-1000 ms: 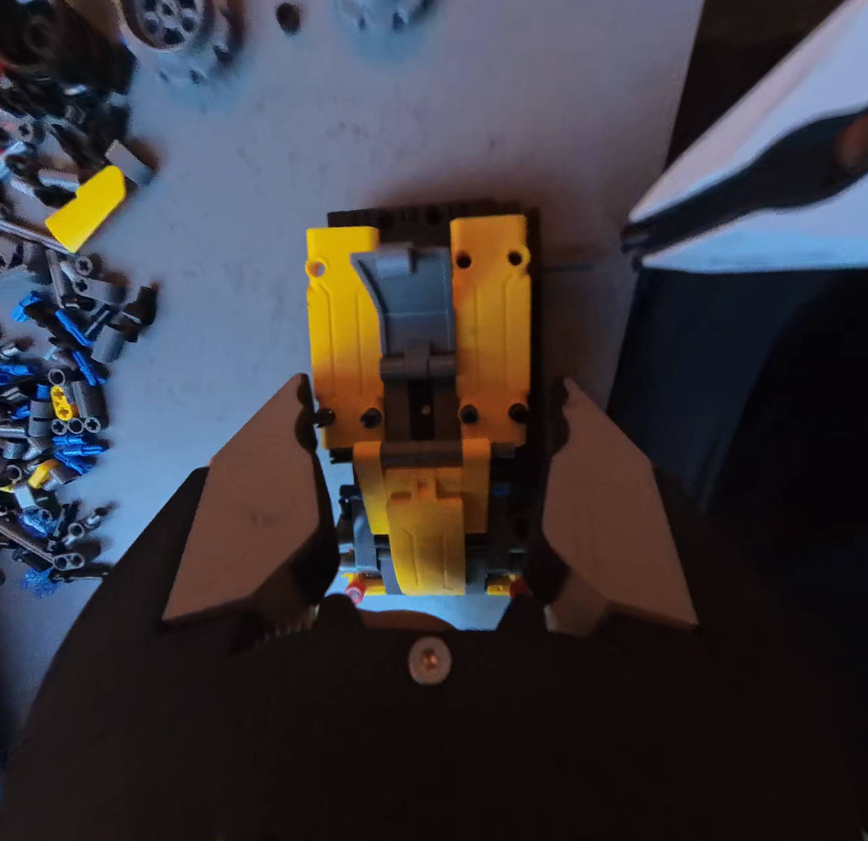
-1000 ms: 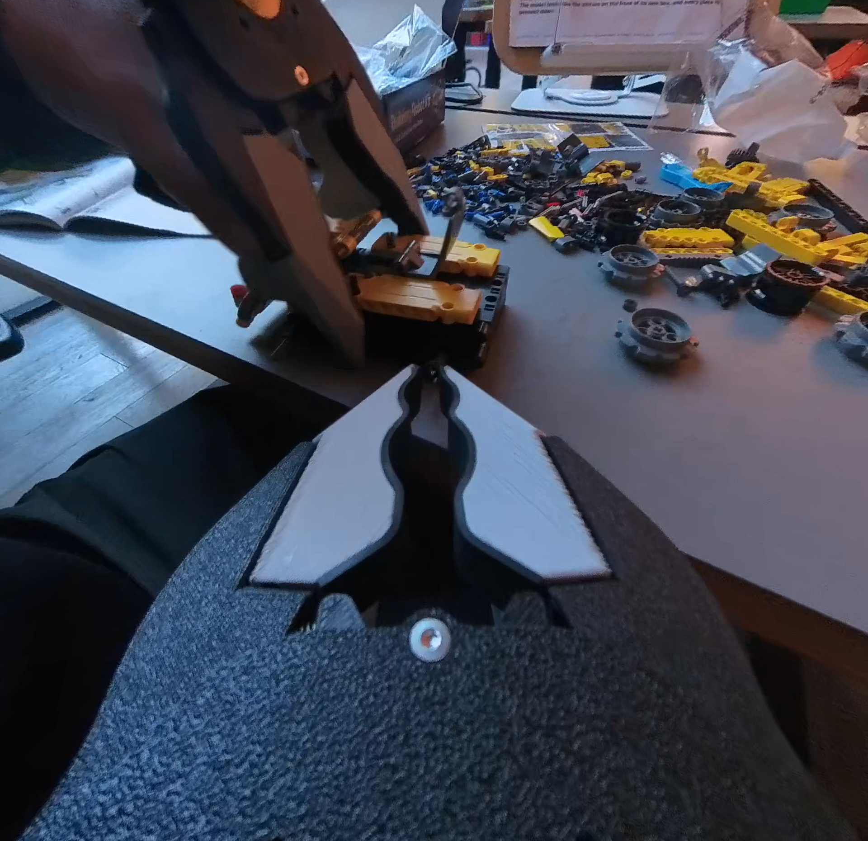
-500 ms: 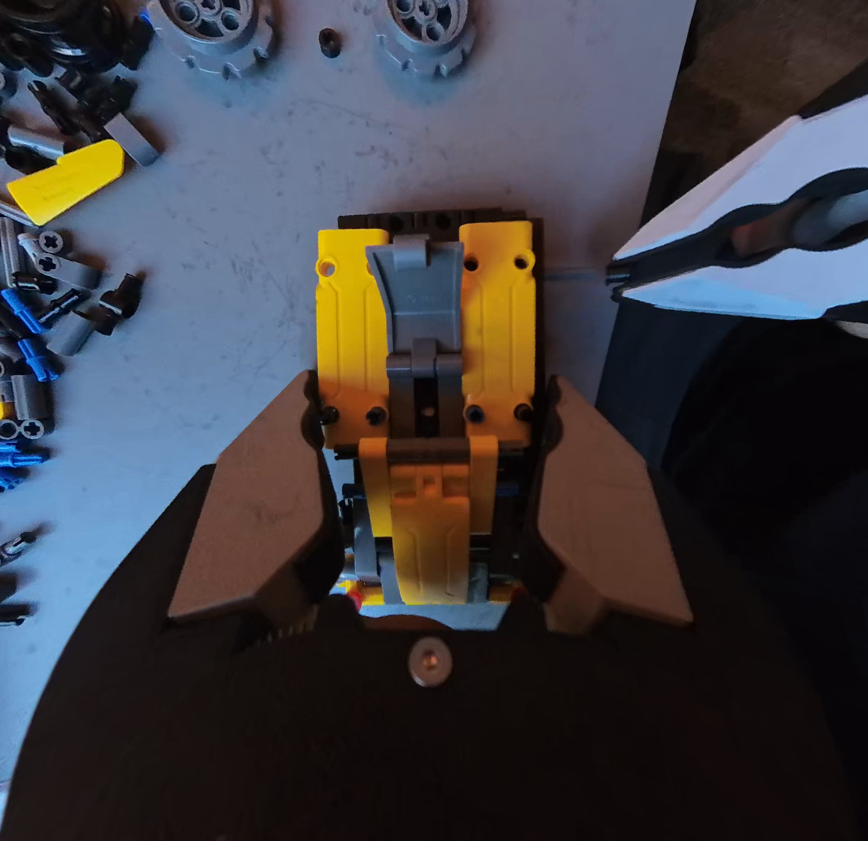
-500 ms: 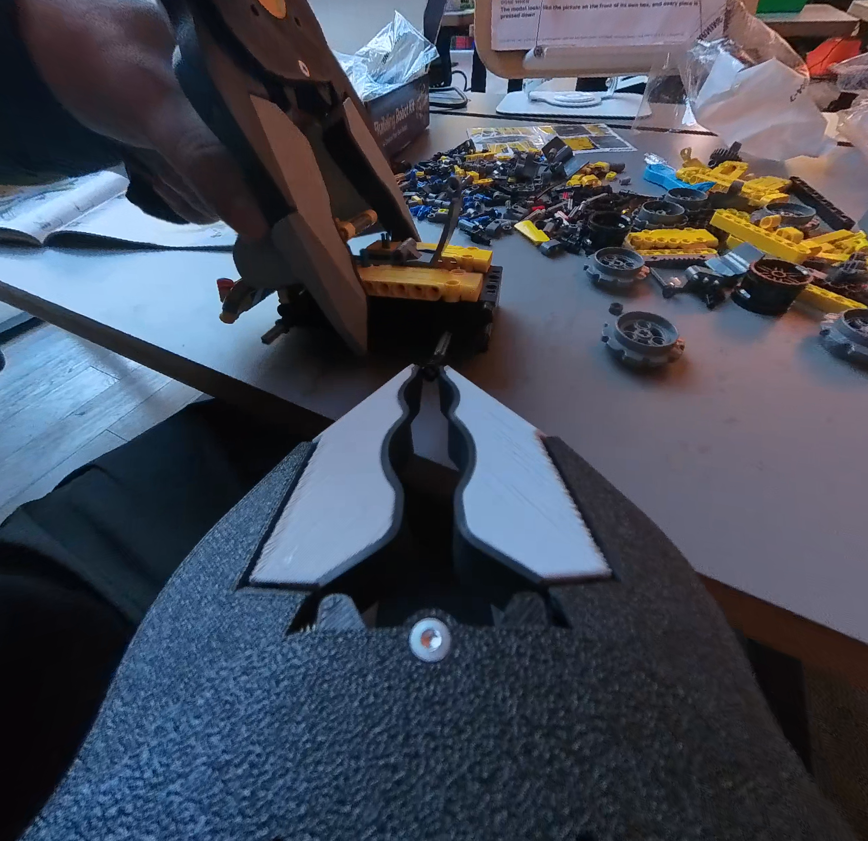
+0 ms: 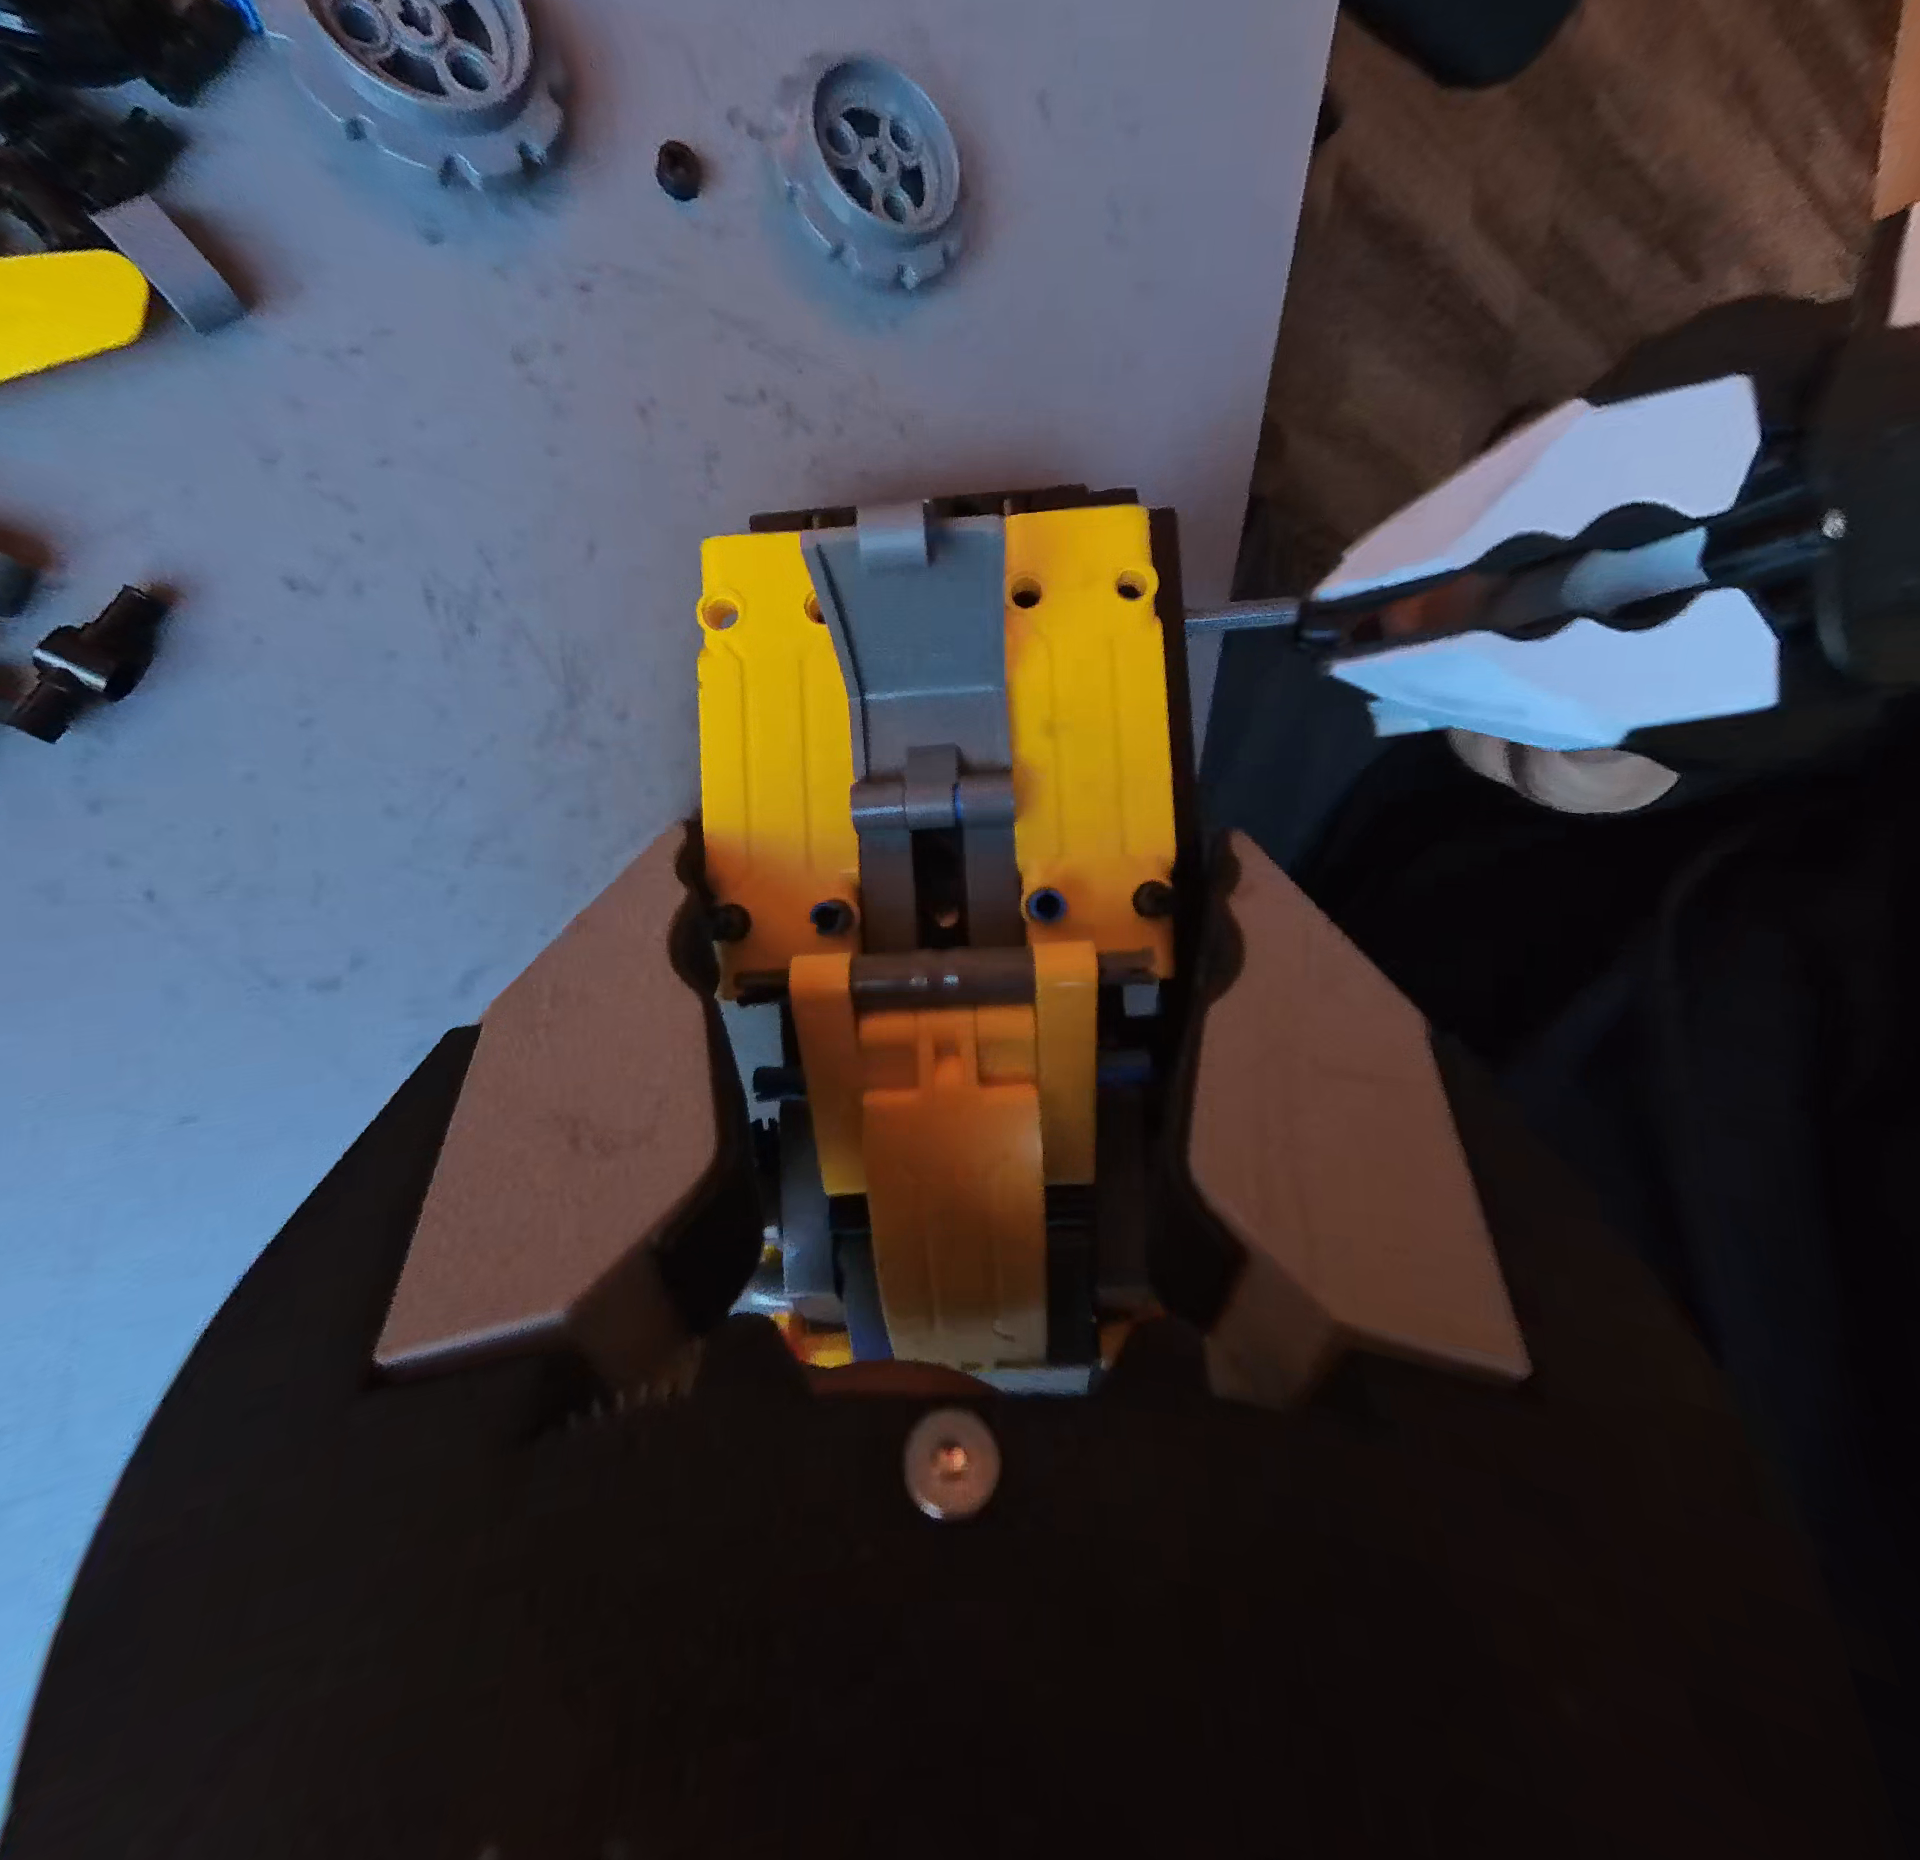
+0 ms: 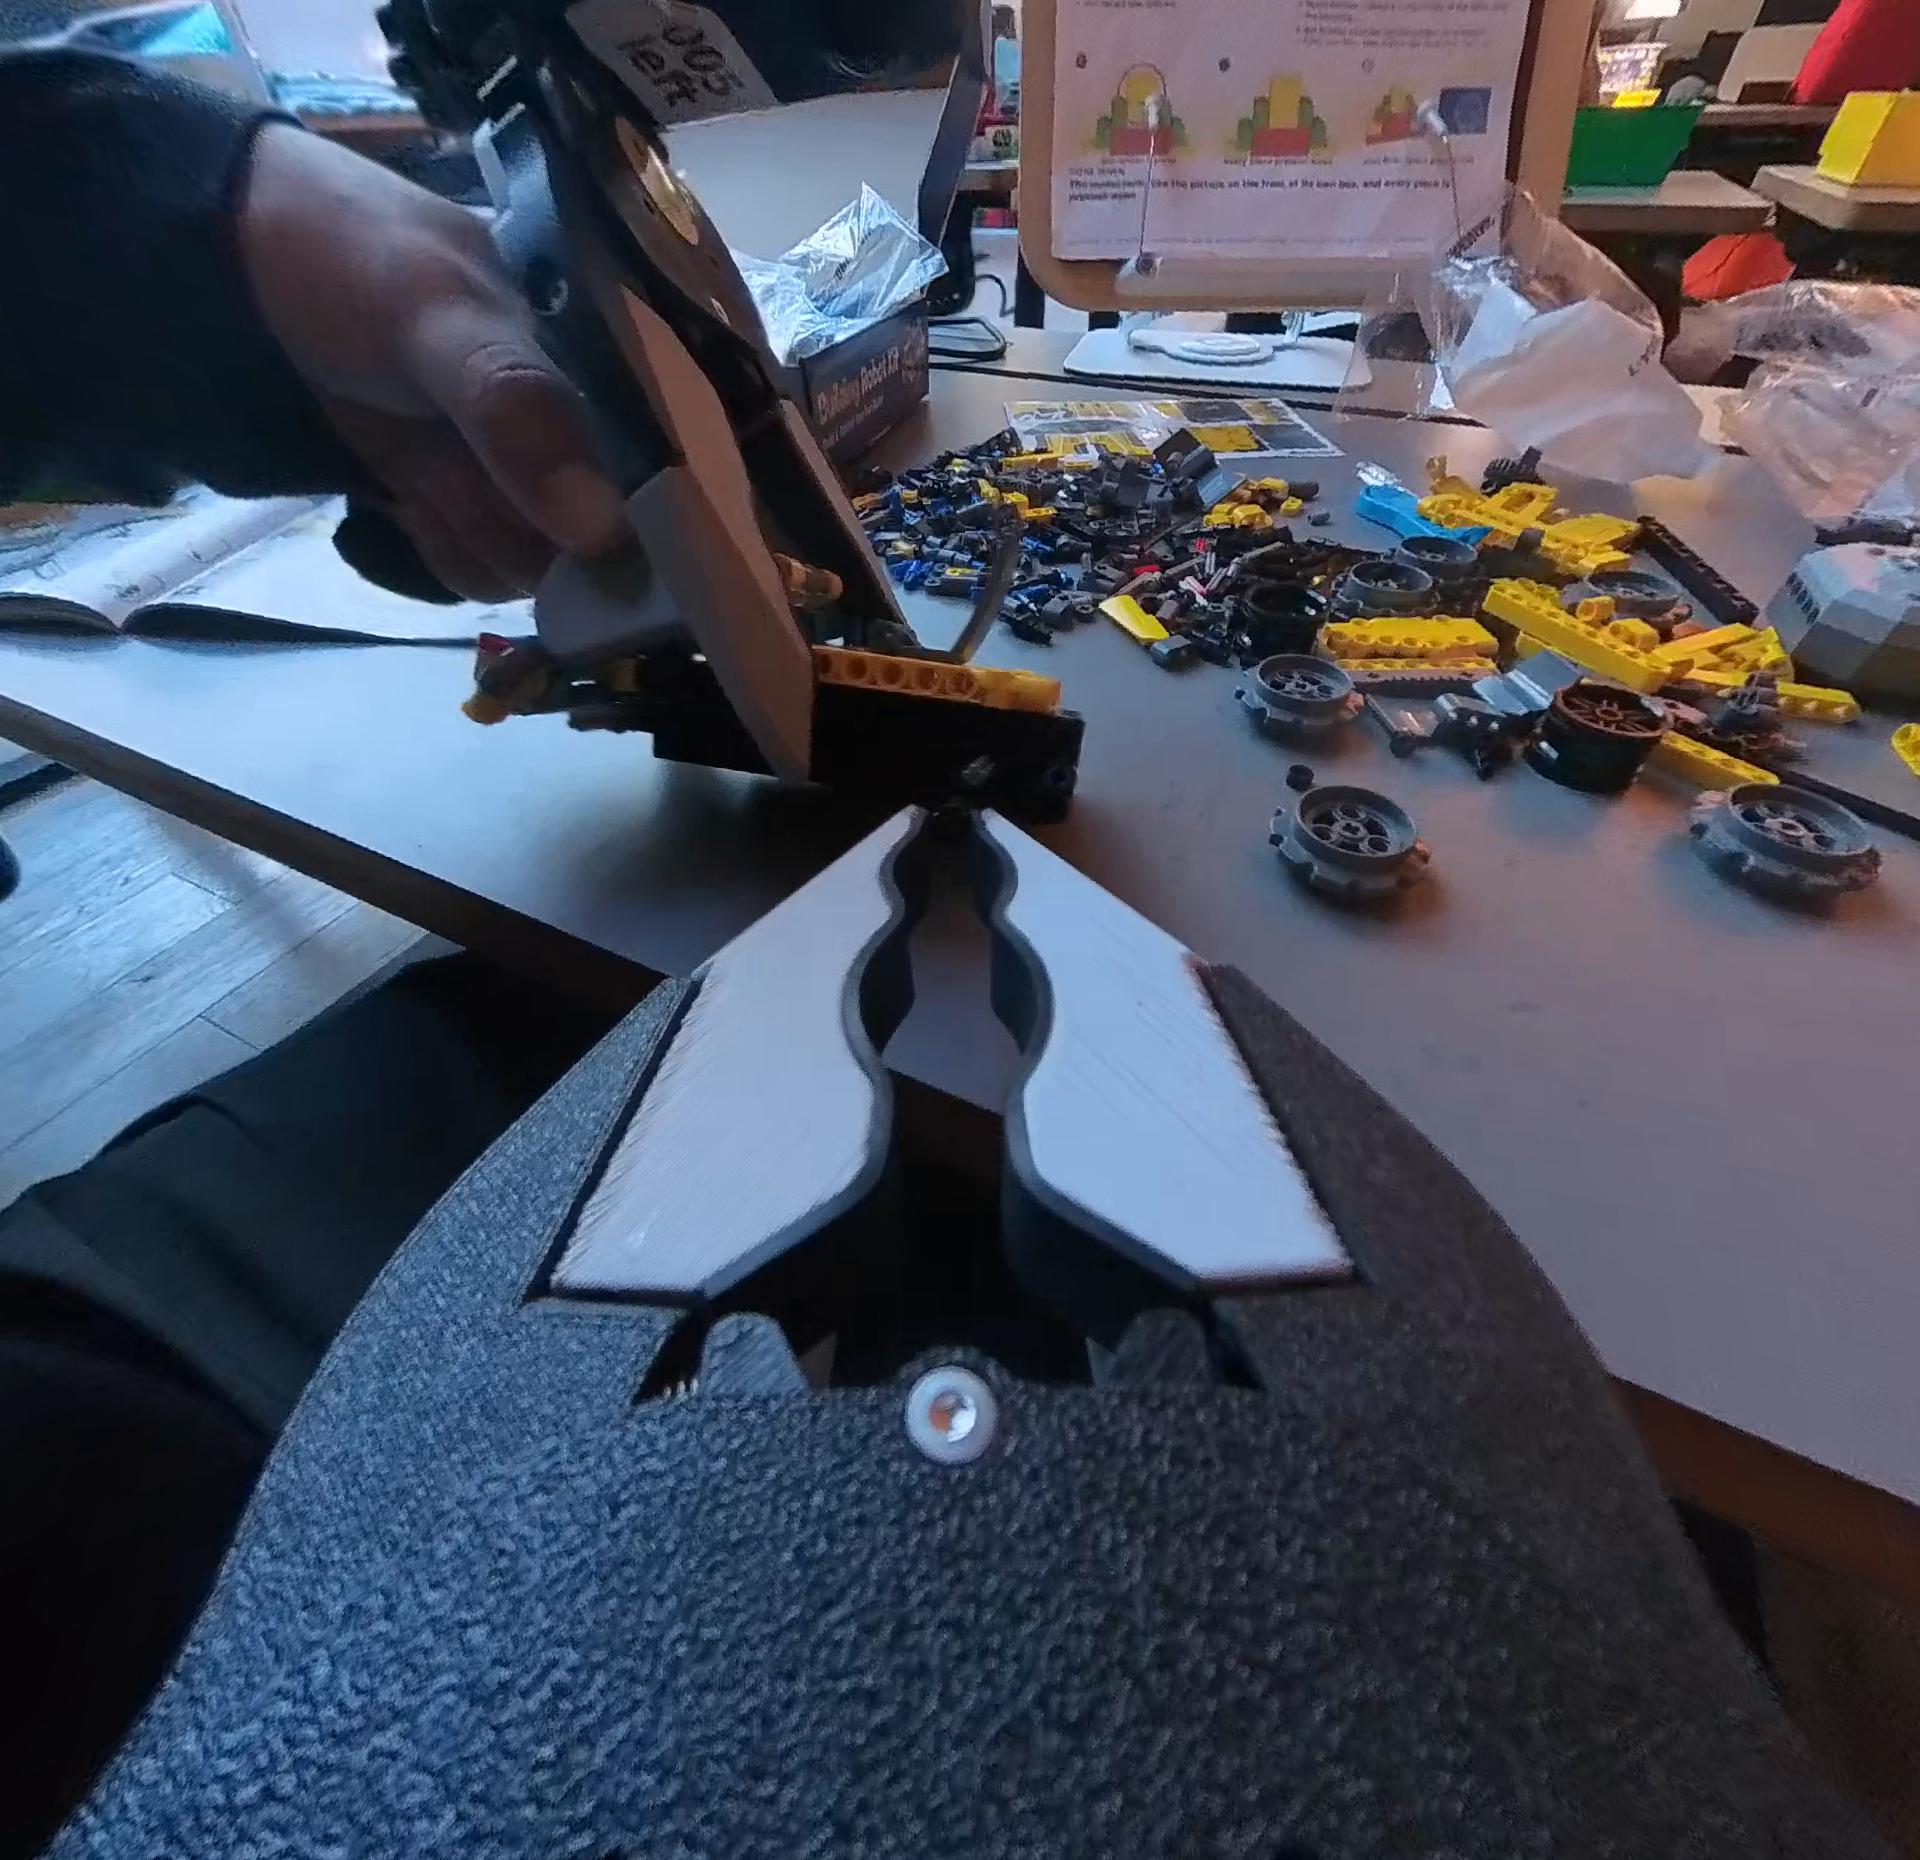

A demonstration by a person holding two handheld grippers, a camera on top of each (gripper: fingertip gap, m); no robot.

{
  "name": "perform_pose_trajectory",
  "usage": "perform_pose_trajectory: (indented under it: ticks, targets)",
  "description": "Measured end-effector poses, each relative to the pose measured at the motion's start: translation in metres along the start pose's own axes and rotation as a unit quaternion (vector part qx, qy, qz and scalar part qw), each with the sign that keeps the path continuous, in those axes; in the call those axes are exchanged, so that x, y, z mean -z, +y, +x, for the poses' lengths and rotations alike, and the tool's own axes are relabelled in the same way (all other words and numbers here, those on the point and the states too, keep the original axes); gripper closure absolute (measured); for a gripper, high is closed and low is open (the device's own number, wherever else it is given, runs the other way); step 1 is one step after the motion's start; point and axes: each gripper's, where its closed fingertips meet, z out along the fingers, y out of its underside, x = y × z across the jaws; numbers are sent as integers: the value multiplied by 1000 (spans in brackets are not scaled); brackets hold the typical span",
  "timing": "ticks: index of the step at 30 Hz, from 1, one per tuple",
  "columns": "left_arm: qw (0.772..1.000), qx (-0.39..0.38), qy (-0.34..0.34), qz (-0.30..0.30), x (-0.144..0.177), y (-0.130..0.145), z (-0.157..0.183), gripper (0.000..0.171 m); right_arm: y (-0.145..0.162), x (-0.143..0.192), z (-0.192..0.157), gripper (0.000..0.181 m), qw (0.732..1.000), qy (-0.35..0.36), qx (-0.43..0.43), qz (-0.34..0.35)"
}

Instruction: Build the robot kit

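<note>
A: Model (image 5: 935,771) in the middle: a yellow, grey and black brick-built assembly, gripped across its rear by the left gripper (image 5: 951,875), one finger on each flank, holding it at the near edge of the table (image 5: 468,563).

B: And the right gripper (image 6: 948,823)?

A: Nearly closed, its tips pinching a thin dark pin (image 6: 951,811). From the left wrist camera the pin runs from those white fingers to the black side of the model, and looks to be touching it. Whether it sits in a hole, I cannot tell.

B: How built-up is the thing?

A: Partly, I'd judge. Two yellow panels, a grey curved piece between them and a yellow hood are on. No wheels fitted: grey wheel hubs (image 6: 1345,839) lie loose just beyond, and a big heap of small parts (image 6: 1195,563) sits farther back.

B: Anything else around?

A: An open booklet (image 6: 135,574) to the left, a standing instruction sheet (image 6: 1288,96) behind, crumpled clear bags (image 6: 1558,356) to the right.
</note>
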Motion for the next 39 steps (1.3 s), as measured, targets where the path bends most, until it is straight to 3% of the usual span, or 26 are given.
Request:
perform_pose_trajectory:
  ticks: [24,33,35,39]
  targets:
    - [1000,-8,-3,8,0,1,-1,80,-4,-8,3,175,1000,3,8,2]
    - [999,-26,-35,21,-3,3,-3,84,18,-14,7,175,999,16,23,-22]
    - [999,-21,-21,29,-2,3,-2,91,26,-16,14,176,1000,19,2,-24]
    - [999,-28,-37,26,-3,3,-2,90,28,-17,14,175,999,2,-39,-19]
